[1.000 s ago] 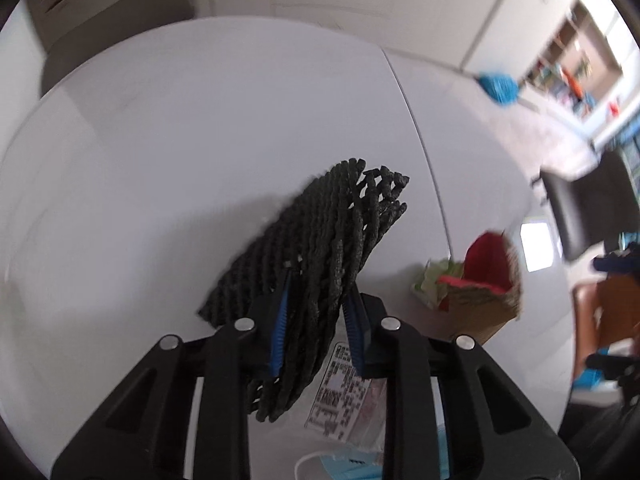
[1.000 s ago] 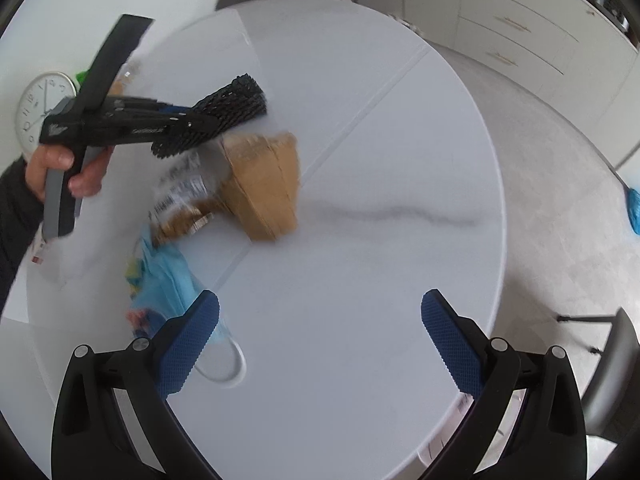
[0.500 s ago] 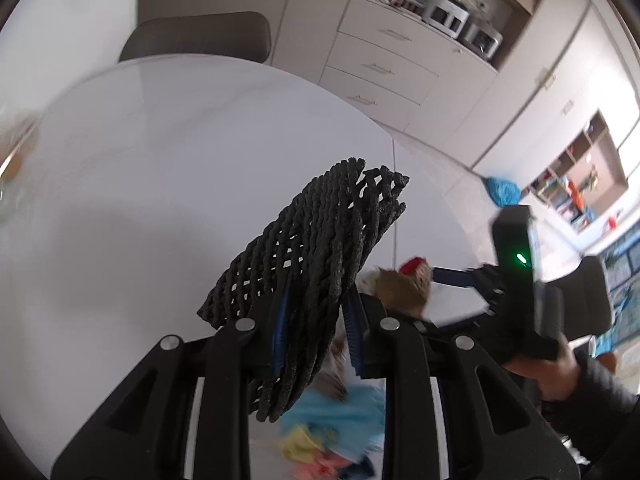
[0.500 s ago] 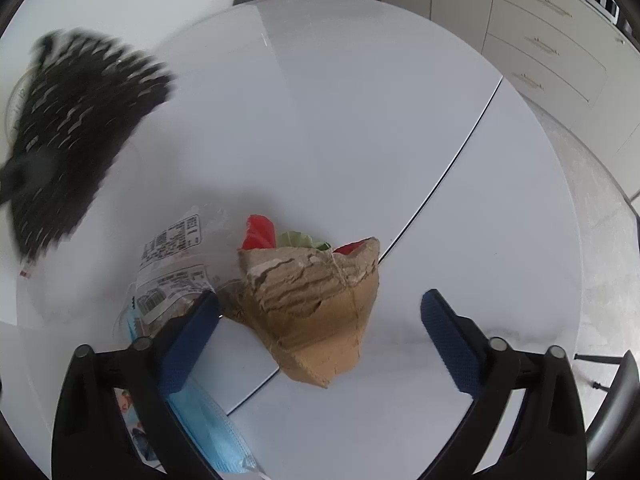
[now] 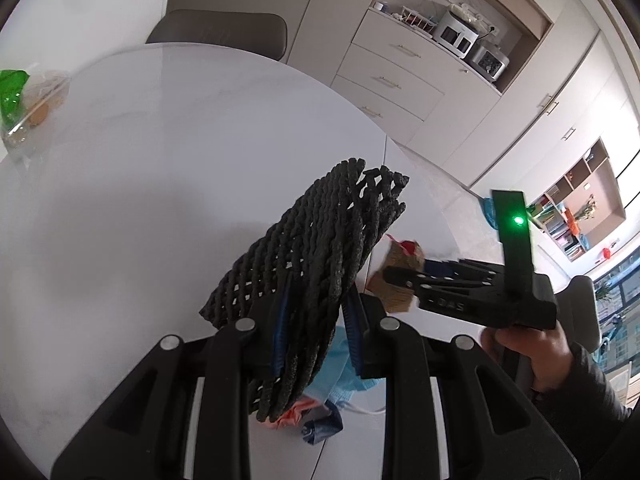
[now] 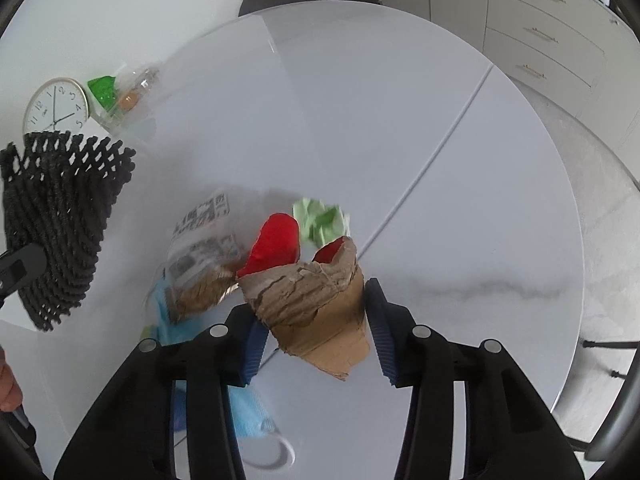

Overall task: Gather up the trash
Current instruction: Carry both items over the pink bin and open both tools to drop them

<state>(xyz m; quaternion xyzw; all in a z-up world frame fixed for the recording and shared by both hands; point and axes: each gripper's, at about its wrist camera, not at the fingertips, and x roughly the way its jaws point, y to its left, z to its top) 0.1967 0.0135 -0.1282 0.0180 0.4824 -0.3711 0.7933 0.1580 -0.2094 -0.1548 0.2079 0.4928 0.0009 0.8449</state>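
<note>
My left gripper is shut on a black foam net, held up above the white round table; the net also shows at the left of the right wrist view. My right gripper is low over the table, its jaws closing around a torn brown cardboard piece with the pads close beside both its sides. A red scrap, crumpled green paper, a labelled clear wrapper and a blue face mask lie around it.
A clear bag with something green and a round clock sit at the table's far left. A grey chair stands behind the table, with cabinets beyond. A person's hand holds the right gripper.
The left gripper lifted the net up and left, away from the pile. The right gripper came forward onto the cardboard and its jaws narrowed around it.
</note>
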